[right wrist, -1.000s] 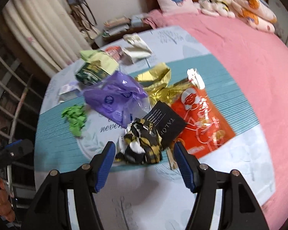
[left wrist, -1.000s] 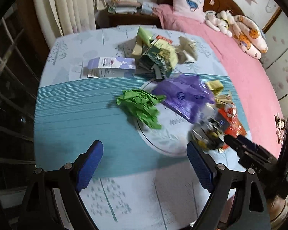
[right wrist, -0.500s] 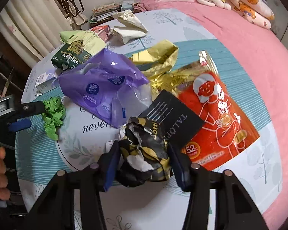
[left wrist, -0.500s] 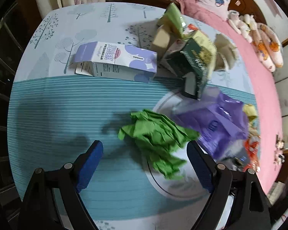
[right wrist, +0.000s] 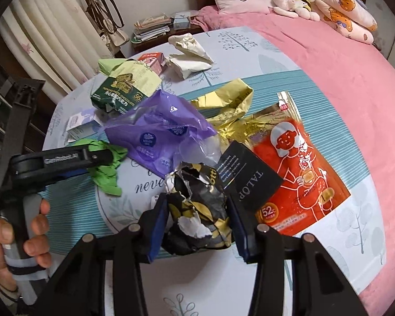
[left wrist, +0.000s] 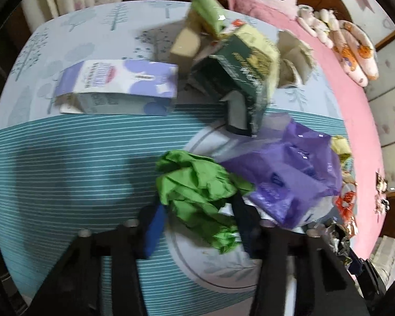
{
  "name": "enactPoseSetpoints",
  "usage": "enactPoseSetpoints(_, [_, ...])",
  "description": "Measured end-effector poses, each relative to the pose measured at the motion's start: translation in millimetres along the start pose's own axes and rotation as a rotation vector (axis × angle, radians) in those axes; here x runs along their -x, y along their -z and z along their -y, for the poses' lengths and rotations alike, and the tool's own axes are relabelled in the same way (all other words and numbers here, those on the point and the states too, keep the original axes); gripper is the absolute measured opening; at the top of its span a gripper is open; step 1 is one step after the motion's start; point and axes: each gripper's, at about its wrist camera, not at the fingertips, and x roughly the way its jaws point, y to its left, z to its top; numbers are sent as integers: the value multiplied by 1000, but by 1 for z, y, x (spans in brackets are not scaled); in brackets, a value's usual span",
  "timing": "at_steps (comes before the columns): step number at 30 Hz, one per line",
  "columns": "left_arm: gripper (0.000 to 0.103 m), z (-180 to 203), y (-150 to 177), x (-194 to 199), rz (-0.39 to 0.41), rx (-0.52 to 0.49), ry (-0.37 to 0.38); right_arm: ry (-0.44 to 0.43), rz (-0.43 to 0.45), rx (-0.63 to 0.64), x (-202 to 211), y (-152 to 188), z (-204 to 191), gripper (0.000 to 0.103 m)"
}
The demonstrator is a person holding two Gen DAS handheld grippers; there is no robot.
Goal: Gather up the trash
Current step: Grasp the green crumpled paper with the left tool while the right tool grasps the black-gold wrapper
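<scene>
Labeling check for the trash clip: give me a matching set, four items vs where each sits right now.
Items:
1. green crumpled paper
2. black-and-gold wrapper
3. purple plastic bag
4. orange snack bag

Places:
A. between the right gripper jaws
B. lying flat, partly under a black card
C. between the left gripper jaws
D. crumpled mid-pile, beside the green paper

Pairs: 1-C, 2-A, 3-D, 4-B

"TALOP" on black card [right wrist: 252, 181]; "52" on red pouch [right wrist: 302, 168]; tablecloth [right wrist: 144, 184] perhaps "never".

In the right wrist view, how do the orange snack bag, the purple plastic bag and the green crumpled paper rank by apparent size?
1. orange snack bag
2. purple plastic bag, nearly alike; the order is unsure
3. green crumpled paper, partly hidden by the left claw
</scene>
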Motion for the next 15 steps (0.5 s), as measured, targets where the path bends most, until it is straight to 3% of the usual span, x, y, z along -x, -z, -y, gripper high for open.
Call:
enactPoseSetpoints(8, [35, 8, 14, 14, 7, -48, -22, -44, 28, -26, 16, 4, 5, 44])
enactPoseSetpoints(15, [35, 12, 54, 62, 30, -106, -11, -99, 62, -41, 43, 14, 14, 44])
